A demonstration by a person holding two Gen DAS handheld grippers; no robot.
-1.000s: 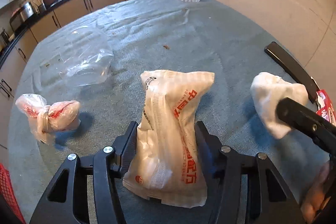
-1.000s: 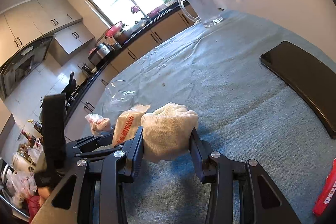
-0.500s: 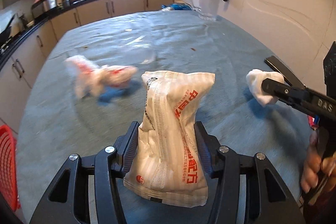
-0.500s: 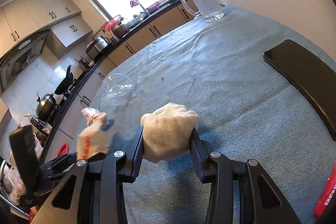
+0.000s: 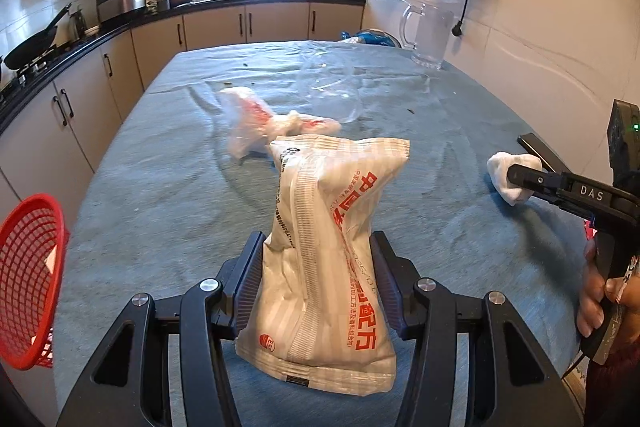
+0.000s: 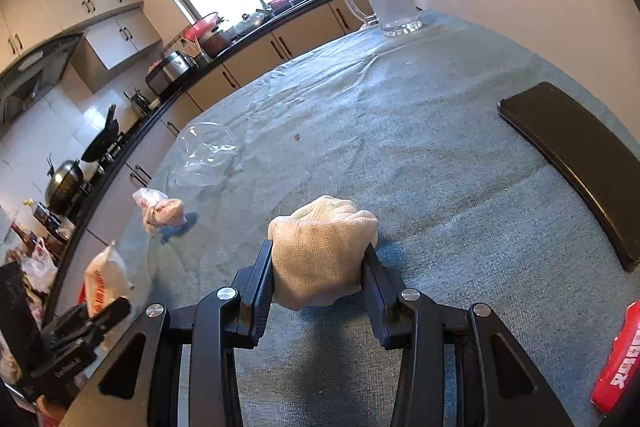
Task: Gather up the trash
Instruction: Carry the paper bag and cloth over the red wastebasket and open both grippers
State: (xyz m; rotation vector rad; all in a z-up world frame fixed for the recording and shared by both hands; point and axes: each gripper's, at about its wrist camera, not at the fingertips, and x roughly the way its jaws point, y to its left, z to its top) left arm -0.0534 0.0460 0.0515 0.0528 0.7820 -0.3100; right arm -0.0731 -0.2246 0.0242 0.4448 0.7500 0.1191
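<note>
L gripper (image 5: 320, 263) clenched on white food pouch (image 5: 332, 247), held clear above table (image 5: 160, 187). Pouch upright, long axis running 6→12 o'clock in left wrist view, sealed top edge at 12, slightly tilted toward 1. Red Chinese print down its right side, not fully readable; small red round logo near bottom left.

R gripper (image 6: 318, 267) clenched on wadded white cloth/tissue (image 6: 324, 251), low over tablecloth; contact w/ cloth can't tell. "DAS" legible on R gripper body in left view.

Red mesh basket (image 5: 28, 279) at 9 o'clock off table edge, contents not visible. Knotted plastic bag w/ red print (image 5: 260, 123) lying on table at 12, blurred. Clear plastic container (image 5: 332, 95) on its side just behind it, looks empty. Glass pitcher (image 5: 430, 31) at 1 o'clock, far edge. Black flat slab (image 6: 580, 163) at 3 o'clock in right view. Red wrapper w/ white lettering (image 6: 618, 359) at 4, unreadable.
</note>
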